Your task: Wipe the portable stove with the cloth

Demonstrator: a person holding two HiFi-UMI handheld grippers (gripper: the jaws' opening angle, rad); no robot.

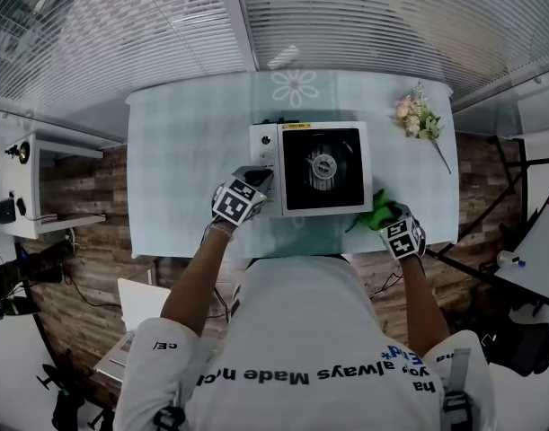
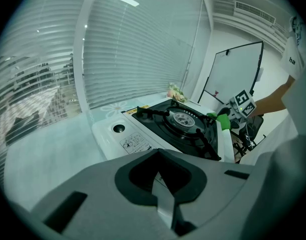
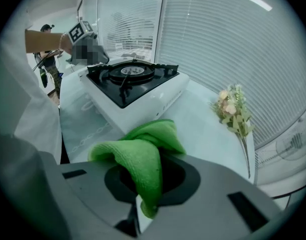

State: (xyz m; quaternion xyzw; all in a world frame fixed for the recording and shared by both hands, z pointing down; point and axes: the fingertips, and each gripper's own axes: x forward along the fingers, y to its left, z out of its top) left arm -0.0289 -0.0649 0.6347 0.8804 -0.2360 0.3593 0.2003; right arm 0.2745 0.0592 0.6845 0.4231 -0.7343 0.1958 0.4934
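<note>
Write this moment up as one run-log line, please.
left gripper: shut, empty, at stove near-left corner | right gripper: shut on green cloth, beside stove's near-right corner | wiping: not yet started

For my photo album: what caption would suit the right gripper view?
Right gripper shut on a green cloth, close to the stove; flowers lie alongside.

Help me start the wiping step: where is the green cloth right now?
Head view, right side: the green cloth is pinched in the right claw, just beside the portable stove's near right corner.
</note>
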